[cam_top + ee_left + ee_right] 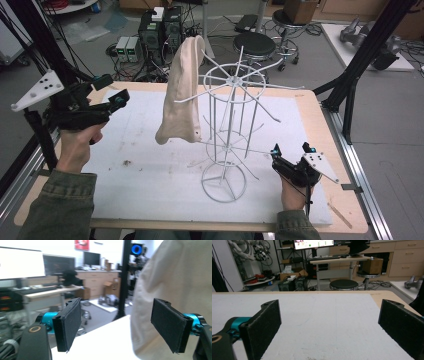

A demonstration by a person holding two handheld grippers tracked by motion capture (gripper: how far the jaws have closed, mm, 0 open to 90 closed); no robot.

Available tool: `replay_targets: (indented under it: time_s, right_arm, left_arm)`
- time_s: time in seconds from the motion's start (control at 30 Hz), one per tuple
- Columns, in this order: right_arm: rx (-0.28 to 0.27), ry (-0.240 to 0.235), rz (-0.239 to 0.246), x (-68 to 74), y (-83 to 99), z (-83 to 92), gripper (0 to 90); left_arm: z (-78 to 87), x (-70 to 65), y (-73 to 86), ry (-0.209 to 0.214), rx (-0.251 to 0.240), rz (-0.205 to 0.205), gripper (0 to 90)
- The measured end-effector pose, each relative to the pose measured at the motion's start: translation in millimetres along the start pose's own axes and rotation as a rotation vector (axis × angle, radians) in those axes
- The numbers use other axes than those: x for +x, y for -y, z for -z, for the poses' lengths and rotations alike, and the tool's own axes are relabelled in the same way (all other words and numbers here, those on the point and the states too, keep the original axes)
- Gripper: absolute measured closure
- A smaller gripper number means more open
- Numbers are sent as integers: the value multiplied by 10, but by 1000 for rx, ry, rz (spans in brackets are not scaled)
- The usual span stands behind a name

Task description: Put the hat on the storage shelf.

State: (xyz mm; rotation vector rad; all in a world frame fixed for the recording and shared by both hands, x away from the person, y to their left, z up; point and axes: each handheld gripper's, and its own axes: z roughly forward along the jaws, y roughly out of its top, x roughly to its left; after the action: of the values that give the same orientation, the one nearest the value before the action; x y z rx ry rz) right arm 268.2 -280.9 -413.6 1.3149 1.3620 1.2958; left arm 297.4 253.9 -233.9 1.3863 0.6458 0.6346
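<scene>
Two black pads of the left tool (116, 325) stand wide apart, with nothing between them; the beige cloth (175, 290) is just beyond its right pad. From above, this cloth (181, 92) hangs from one arm of the white wire rack (227, 125), which stands on the white counter (150, 175). Left tool (114, 90) is held left of the cloth, well apart. Right tool (291, 148), also open and empty, rests near the rack's base.

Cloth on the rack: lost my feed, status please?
Left gripper open, short of cloth. Right gripper open, empty. Cloth hangs on wire rack. Nothing between.
</scene>
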Motion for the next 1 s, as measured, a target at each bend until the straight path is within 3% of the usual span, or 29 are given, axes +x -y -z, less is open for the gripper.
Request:
replay_targets:
  time_s: [0.2,0.3,0.6,1.0]
  right_arm:
    - [0,-3,-2,7,2,-3,37]
    - [1,-4,-2,8,2,-2,37]
    - [4,-3,4,5,4,-6,37]
    - [7,-2,-14,-5,5,-3,37]
  left_arm:
    - [233,68,149,-179,-60,-21,249]
    - [321,99,211,-204,-80,-12,249]
    - [550,107,464,-378,-57,-92,243]
    - [596,107,891,-460,-27,-124,238]
